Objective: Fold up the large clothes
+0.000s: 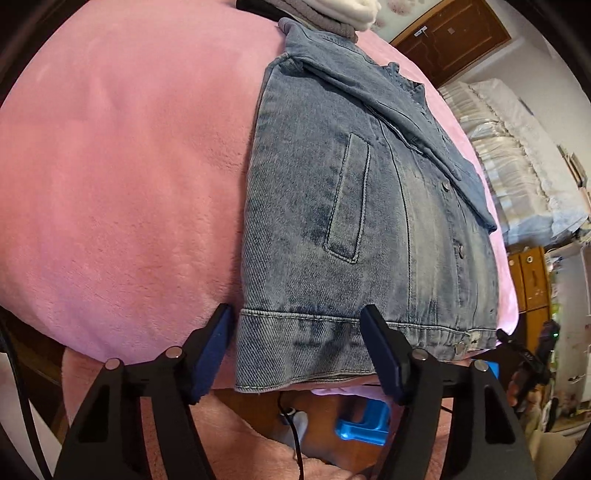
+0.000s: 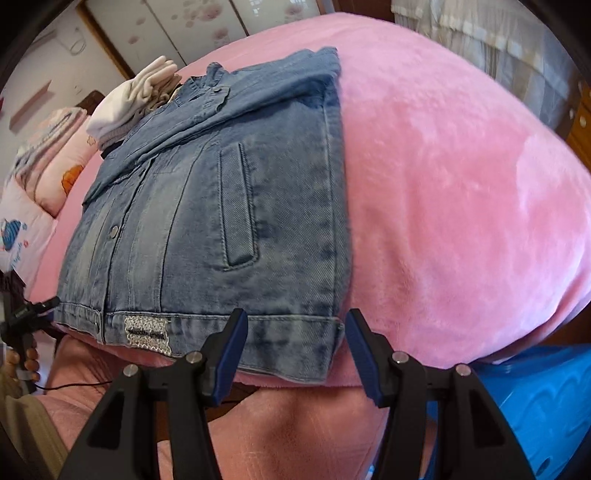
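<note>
A blue denim jacket (image 1: 351, 206) (image 2: 221, 206) lies front up on a pink plush blanket (image 1: 122, 184) (image 2: 461, 203), with its sleeves folded across the chest. Its hem hangs over the bed's near edge. My left gripper (image 1: 297, 314) is open and straddles the hem's left corner, with the denim band lying between the fingers. My right gripper (image 2: 297, 317) is open as well and straddles the hem's right corner, beside a silver label (image 2: 147, 328). Neither gripper's pads press on the cloth.
A stack of folded white and grey clothes (image 2: 140, 96) (image 1: 332, 14) sits beyond the jacket's collar. Patterned pillows (image 2: 48, 166) lie at the far left. A blue plastic tub (image 2: 535, 406) stands below the bed's edge. A black cable (image 1: 295, 435) runs below.
</note>
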`<state>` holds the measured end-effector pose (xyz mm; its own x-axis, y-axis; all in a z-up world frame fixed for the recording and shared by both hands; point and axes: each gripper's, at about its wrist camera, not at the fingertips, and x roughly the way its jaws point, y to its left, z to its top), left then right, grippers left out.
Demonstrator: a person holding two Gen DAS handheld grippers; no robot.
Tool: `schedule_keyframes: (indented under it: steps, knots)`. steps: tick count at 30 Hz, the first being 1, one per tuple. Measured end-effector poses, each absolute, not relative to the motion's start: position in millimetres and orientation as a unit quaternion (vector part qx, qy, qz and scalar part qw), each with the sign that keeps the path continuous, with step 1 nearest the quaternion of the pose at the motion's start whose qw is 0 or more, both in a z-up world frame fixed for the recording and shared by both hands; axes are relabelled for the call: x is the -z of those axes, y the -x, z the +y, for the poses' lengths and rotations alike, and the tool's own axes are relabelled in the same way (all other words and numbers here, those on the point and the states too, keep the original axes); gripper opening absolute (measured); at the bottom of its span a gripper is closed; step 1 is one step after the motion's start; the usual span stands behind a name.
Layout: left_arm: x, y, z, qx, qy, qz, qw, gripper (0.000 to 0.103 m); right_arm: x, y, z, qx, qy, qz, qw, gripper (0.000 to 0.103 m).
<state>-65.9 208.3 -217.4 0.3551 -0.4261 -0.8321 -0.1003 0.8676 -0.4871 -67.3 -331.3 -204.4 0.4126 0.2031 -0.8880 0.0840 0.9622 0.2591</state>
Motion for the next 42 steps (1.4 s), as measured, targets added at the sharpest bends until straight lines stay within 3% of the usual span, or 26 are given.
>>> schedule_keyframes:
  steps: [11,14,23,25,26,27,31,36,42]
  knots:
    - [234.5,64.6,203.9,0.133,0.254,0.570,0.770,0.065,239.7,68.5,-338.0,-0.078,-0.192,0.566,0.798,0.051]
    - [235.4,65.9,203.8,0.140,0.267,0.570,0.764,0.034,238.4,71.5,-339.7,-0.081,-0.194,0.563,0.799,0.040]
    - [241.0,57.7,196.7,0.118,0.274,0.586,0.754,0.041,243.6,66.3,-336.3,-0.069,-0.184,0.570,0.798,0.043]
    - [237.5,56.0,194.4,0.108,0.260,0.589,0.757,0.031,241.7,65.2,-333.8,-0.065,-0.177,0.573,0.798,0.036]
    - [234.5,55.7,193.0,0.105,0.255,0.589,0.759,0.019,239.3,65.4,-332.9,-0.065,-0.174,0.575,0.797,0.031]
    - [229.6,55.3,191.3,0.099,0.254,0.591,0.759,0.016,235.9,65.5,-332.2,-0.067,-0.172,0.576,0.796,0.022]
    - [198.3,53.9,188.8,0.074,0.265,0.587,0.761,0.010,191.8,66.5,-318.6,-0.076,-0.130,0.557,0.817,0.011]
    - [138.2,39.8,187.2,0.092,0.334,0.526,0.776,0.009,111.2,43.1,-307.0,-0.116,-0.120,0.489,0.856,0.009]
    - [71.3,-35.4,187.8,0.098,0.383,0.440,0.806,0.009,44.7,-39.4,-311.1,-0.122,-0.145,0.416,0.889,0.008]
